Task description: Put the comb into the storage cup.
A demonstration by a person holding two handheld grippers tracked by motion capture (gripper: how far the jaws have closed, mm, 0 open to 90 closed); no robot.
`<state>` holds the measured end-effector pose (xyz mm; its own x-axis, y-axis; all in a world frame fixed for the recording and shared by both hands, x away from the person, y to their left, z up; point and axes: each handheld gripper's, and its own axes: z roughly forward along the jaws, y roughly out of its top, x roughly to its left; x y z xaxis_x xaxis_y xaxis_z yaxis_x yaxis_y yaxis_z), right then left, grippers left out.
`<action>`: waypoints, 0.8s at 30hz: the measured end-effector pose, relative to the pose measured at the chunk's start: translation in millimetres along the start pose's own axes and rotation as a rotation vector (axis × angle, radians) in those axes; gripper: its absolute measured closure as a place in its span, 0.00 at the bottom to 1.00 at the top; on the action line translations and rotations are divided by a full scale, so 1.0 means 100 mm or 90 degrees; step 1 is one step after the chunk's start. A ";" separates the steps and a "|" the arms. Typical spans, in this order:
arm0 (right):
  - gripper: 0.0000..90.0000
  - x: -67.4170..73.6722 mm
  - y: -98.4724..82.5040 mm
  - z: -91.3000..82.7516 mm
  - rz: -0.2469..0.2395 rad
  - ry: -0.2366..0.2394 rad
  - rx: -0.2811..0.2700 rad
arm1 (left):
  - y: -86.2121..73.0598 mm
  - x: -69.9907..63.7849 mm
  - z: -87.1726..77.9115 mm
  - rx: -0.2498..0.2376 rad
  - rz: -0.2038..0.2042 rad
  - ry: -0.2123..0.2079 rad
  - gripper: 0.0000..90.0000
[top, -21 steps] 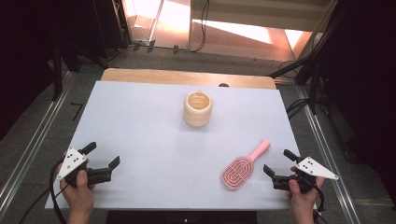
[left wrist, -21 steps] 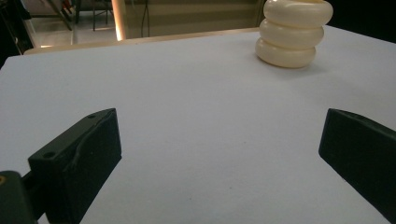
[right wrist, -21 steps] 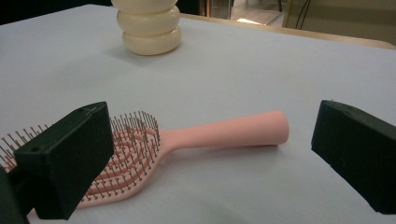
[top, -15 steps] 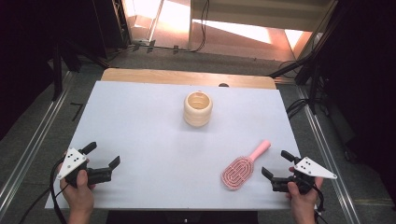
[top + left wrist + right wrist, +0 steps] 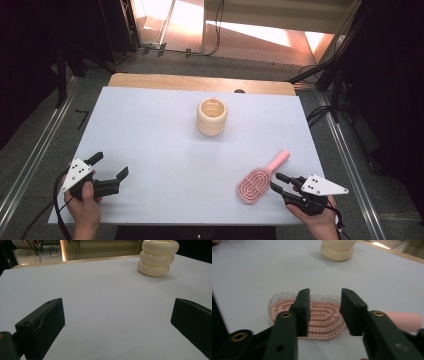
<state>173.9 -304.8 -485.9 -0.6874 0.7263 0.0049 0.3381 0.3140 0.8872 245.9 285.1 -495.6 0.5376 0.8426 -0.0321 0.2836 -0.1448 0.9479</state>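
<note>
Two grippers sit near the person's edge of the white table (image 5: pixel 165 145): the left gripper (image 5: pixel 107 171) has its jaws wide apart with nothing between them, and the right gripper (image 5: pixel 278 181) has its jaws partly apart, holding nothing, just beside the head of the pink hairbrush (image 5: pixel 259 178). The brush lies flat, bristles up, with its handle pointing away toward the far right. Farther off, near the middle of the table, stands a cream ribbed cup (image 5: pixel 212 116), well apart from both grippers.

Ringed cup (image 5: pixel 212 116) standing mid-table (image 5: pixel 150 130), toward the far edge. Hairbrush (image 5: pixel 260 178) lying flat near the front right, handle angled away to the far right. Right gripper (image 5: pixel 278 183) just beside the brush head; left gripper (image 5: pixel 107 167) at front left, well apart.
</note>
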 end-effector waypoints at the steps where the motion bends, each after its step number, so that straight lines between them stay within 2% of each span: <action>1: 0.74 0.02 0.01 0.00 -0.007 0.020 0.003 | 0.00 0.00 0.00 0.001 0.000 0.000 0.00; 2: 0.77 0.03 0.02 0.00 -0.020 0.038 0.005 | 0.00 0.00 0.01 0.002 0.001 -0.001 0.00; 4: 0.80 0.05 0.03 -0.01 -0.031 0.046 0.013 | 0.00 0.00 0.01 0.003 0.002 -0.001 0.00; 5: 0.86 0.09 0.04 -0.01 -0.056 0.061 0.037 | 0.00 -0.01 0.01 0.004 0.004 -0.002 0.00; 6: 0.86 0.09 0.04 -0.01 -0.056 0.061 0.037 | 0.00 -0.01 0.01 0.004 0.004 -0.002 0.00; 7: 0.88 0.09 0.04 0.00 -0.073 0.069 0.048 | 0.00 -0.01 0.01 0.004 0.004 -0.003 0.00; 9: 0.94 0.10 0.03 0.04 -0.085 0.106 0.075 | 0.00 -0.01 0.00 0.001 0.003 -0.004 0.00; 10: 0.94 0.10 0.03 0.04 -0.085 0.106 0.075 | 0.00 -0.01 0.00 0.001 0.003 -0.004 0.00; 11: 0.94 0.10 0.02 0.07 -0.089 0.120 0.085 | 0.00 0.00 -0.01 0.001 0.002 -0.006 0.00; 12: 0.95 0.11 0.01 0.12 -0.100 0.150 0.105 | 0.00 0.00 -0.01 -0.001 0.001 -0.006 0.00; 14: 0.98 0.12 0.00 0.15 -0.112 0.173 0.121 | -0.01 -0.01 -0.01 0.000 0.002 -0.006 0.00; 19: 0.98 0.11 -0.01 0.16 -0.125 0.173 0.142 | -0.01 -0.01 0.00 0.001 0.008 -0.006 0.00; 24: 0.98 0.10 -0.05 0.16 -0.124 0.182 0.160 | -0.01 -0.01 0.00 0.002 0.008 -0.008 0.00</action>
<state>175.8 -289.1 -497.8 -0.8926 0.4508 0.0073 0.3058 0.5933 0.7446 244.9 284.3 -496.0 0.5515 0.8338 -0.0250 0.2795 -0.1565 0.9473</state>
